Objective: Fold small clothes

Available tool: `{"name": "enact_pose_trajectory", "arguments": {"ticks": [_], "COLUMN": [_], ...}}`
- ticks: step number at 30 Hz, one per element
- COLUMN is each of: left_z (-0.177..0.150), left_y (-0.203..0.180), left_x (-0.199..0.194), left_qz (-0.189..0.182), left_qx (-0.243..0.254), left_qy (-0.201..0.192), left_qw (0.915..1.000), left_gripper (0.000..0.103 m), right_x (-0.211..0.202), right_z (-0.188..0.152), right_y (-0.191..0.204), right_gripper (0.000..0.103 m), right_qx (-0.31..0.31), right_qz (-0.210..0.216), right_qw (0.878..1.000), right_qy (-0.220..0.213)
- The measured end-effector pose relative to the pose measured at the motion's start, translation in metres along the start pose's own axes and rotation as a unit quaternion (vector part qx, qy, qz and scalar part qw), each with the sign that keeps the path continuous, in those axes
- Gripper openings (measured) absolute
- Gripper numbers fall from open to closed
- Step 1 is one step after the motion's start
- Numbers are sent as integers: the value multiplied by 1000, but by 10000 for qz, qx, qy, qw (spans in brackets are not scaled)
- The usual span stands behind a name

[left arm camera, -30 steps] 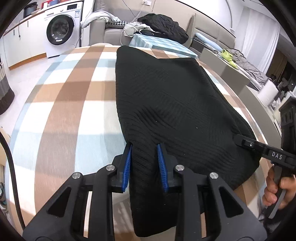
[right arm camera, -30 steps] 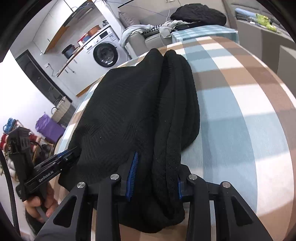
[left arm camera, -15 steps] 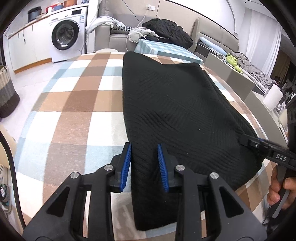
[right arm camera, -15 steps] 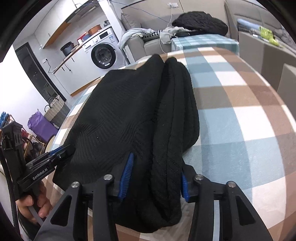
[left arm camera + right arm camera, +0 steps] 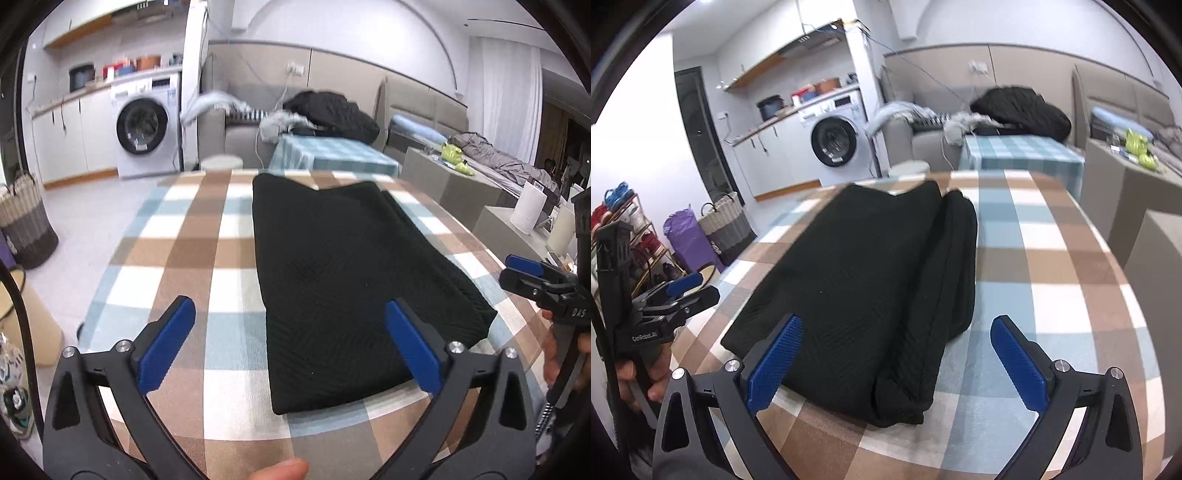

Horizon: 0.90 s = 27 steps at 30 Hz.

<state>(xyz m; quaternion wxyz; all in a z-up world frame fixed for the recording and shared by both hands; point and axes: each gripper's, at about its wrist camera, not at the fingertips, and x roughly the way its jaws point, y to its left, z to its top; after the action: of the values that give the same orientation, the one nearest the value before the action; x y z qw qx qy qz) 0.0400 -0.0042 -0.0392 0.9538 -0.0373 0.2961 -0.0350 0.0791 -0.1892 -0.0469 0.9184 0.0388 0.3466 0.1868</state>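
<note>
1. Against the earlier frames, the left gripper (image 5: 290,334) has just been opening: its jaws, which had pinched the near left edge of the black garment (image 5: 343,280), now stand wide and released, with nothing between the pads, and the view has risen off the cloth.
2. The right gripper (image 5: 895,354) has likewise just been opening; it had clamped the thick rolled fold at the garment's right edge and now hangs spread and empty above it, that edge showing between its fingers.
3. The garment lies flat on the checked tablecloth (image 5: 192,258), folded into a long rectangle running away from the grippers; its far end is still notched.
4. Left of the garment, the cloth shows brown, white and pale blue squares, smooth and matte.
5. The garment itself is a ribbed knit with a faint herringbone weave, soft-edged; along its right side the layers stack into a rounded, bulky roll (image 5: 956,258).
6. The gripper fingers (image 5: 166,343) are black angular frames with flat blue pads of fine dimpled texture.
7. Right of the garment, more checked cloth lies bare.
</note>
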Motion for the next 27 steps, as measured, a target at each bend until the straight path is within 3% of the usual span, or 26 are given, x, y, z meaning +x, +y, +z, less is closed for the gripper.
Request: {"name": "enact_pose_trajectory", "arguments": {"ticks": [9, 27], "left_z": [-10, -21], "left_y": [-5, 8], "left_x": [-1, 2], "left_qz": [190, 110], "left_qx": [253, 146], "left_qy": [-177, -571], "left_qw": [9993, 9982], "left_gripper": [102, 102], "right_x": [-18, -13], "right_z": [-12, -26], "right_y": [-2, -8], "right_gripper": [103, 103], "right_qx": [-154, -215], "right_qz": [167, 110], "right_qw": [9978, 9946], "right_qy": [-626, -1014]}}
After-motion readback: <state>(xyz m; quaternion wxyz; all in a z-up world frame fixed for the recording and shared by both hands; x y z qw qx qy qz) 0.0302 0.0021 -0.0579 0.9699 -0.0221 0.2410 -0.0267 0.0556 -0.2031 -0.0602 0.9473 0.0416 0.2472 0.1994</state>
